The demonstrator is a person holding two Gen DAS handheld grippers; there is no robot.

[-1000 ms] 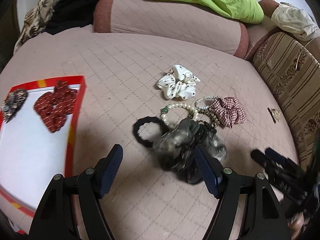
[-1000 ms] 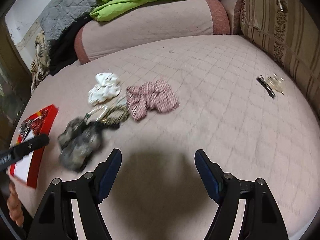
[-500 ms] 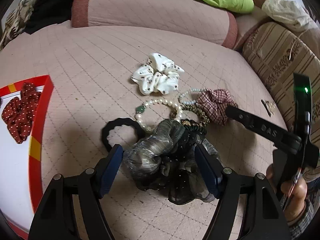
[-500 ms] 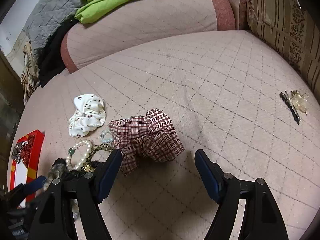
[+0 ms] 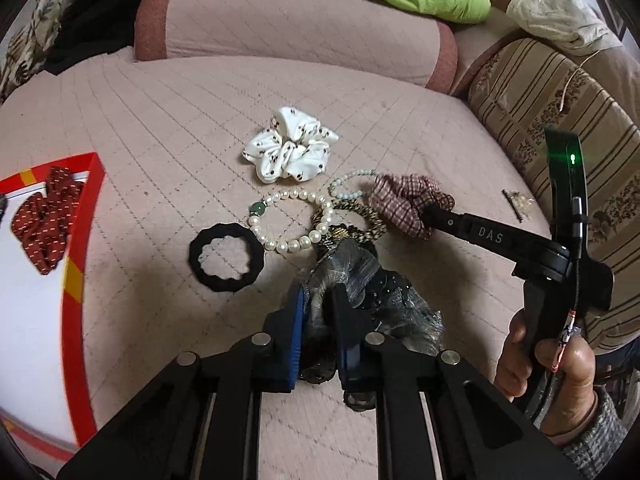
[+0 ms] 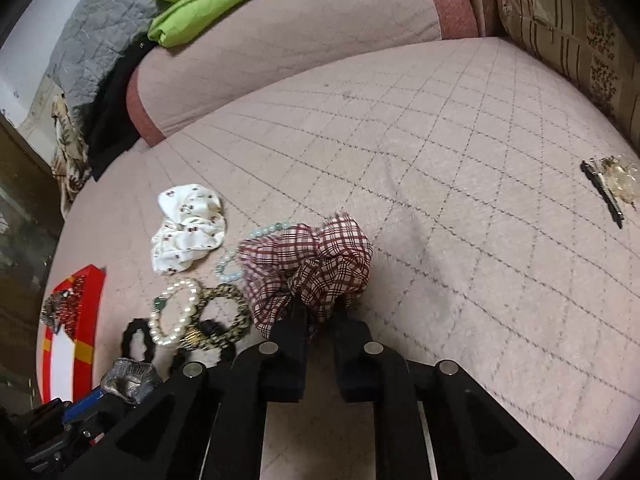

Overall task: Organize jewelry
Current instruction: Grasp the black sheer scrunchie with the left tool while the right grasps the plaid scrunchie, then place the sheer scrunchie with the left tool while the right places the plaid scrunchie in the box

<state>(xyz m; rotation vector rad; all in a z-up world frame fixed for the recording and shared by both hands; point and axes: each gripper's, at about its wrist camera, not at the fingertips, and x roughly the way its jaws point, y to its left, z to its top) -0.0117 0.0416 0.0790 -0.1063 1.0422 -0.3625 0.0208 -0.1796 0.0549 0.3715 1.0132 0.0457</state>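
Reading "DAS" in white letters on the arm of the right gripper (image 5: pixel 430 216), seen from the left wrist camera; no other legible writing.

Left gripper (image 5: pixel 318 312): jaws narrow, clamped on the grey-black sheer scrunchie (image 5: pixel 360 280), which lies low centre on the pink quilted sofa seat (image 5: pixel 160 120). Its bulk runs from the jaws up and right, toward the bracelets.

Right gripper (image 6: pixel 320 316): jaws narrow, pinching the near edge of the plaid scrunchie (image 6: pixel 308 260). It sits mid-seat, touching the pale bead bracelet (image 6: pixel 260 232); long axis roughly left-right in the right wrist view.

Count on the seat:
- scrunchies: 3 (sheer, plaid, white printed scrunchie (image 5: pixel 290 150))
- black hair tie (image 5: pixel 226 257): 1, lying flat just left of the pearls
- bracelets: 3 – pearl bracelet (image 5: pixel 292 220) with one green bead, pale bead one, leopard-pattern band (image 5: pixel 362 216), all overlapping or touching
- hair clip (image 6: pixel 608 188): looks like 1, well apart at right; detail too small to tell

Red-rimmed tray (image 5: pixel 80 240) at left holds 1 red dotted scrunchie (image 5: pixel 46 216); a second dark item beside it is cut off by the frame edge.
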